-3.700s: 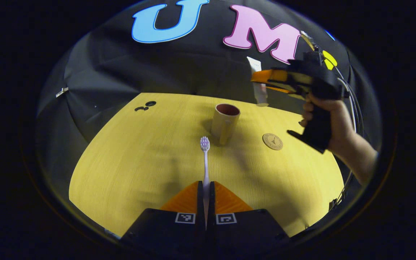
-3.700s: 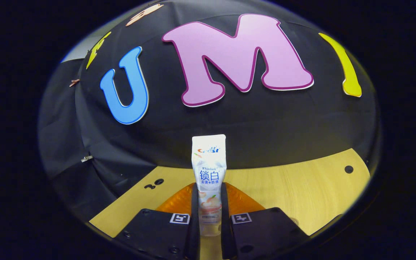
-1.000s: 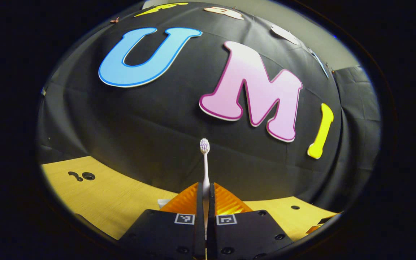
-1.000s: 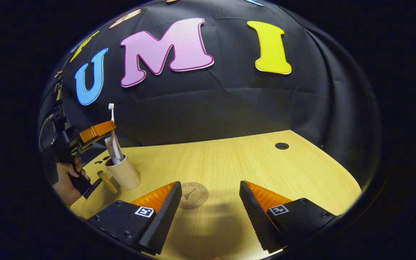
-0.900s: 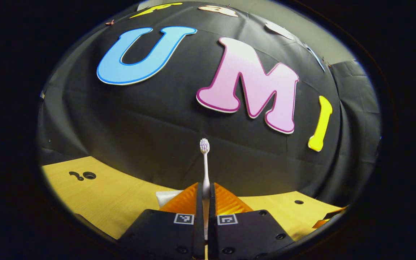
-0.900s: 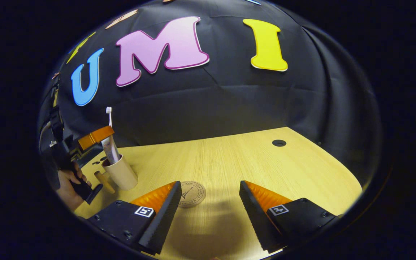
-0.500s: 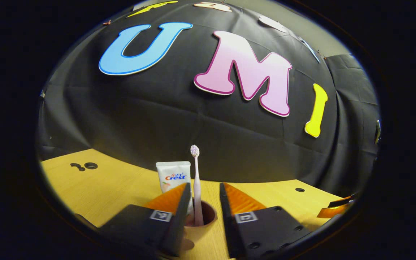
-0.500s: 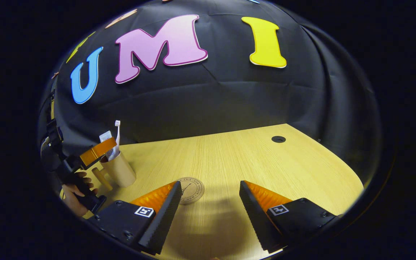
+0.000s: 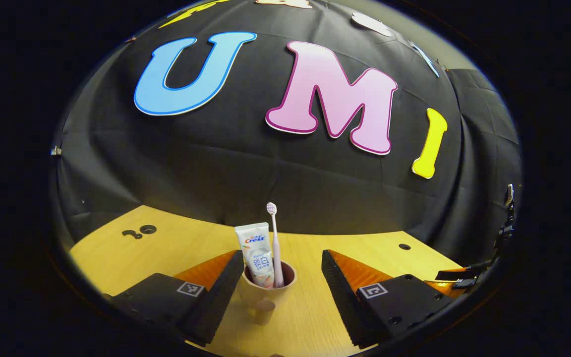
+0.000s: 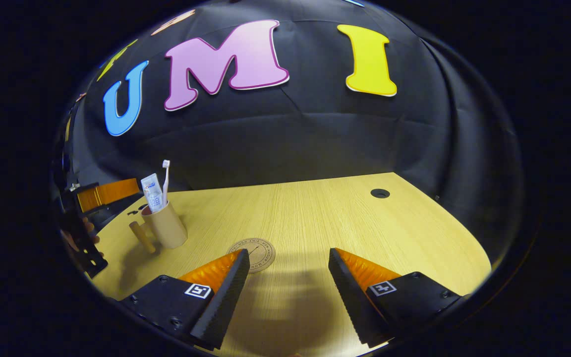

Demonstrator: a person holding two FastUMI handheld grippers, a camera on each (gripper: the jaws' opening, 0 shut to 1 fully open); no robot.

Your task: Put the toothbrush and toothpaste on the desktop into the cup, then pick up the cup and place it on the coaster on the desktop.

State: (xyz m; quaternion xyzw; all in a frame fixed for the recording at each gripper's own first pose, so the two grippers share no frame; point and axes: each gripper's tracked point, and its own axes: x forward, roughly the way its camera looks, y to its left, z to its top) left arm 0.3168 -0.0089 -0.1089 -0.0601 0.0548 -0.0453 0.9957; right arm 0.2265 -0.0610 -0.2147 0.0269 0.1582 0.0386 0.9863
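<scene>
A tan cup [image 9: 265,293] with a side handle stands upright on the yellow wooden desktop [image 9: 156,253]. Inside it stand a white toothpaste tube [image 9: 258,254] and a pale toothbrush [image 9: 274,245], head up. My left gripper [image 9: 282,265] is open, its fingers on either side of the cup and apart from it. In the right gripper view the cup [image 10: 167,225] sits at the far left with the toothpaste [image 10: 151,192] and toothbrush [image 10: 165,181] in it. A round brown coaster [image 10: 253,254] lies flat just ahead of my open right gripper [image 10: 288,267].
The left gripper [image 10: 98,194] and the hand holding it [image 10: 75,238] show at the left edge of the right gripper view. Small cable holes [image 10: 379,193] [image 9: 147,229] mark the desktop near the wall. Part of the right gripper [image 9: 456,282] shows at the right edge of the left gripper view.
My left gripper lowered the toothbrush into the cup beside the toothpaste, let go of it, opened and drew back a little. My right gripper stayed open near the coaster.
</scene>
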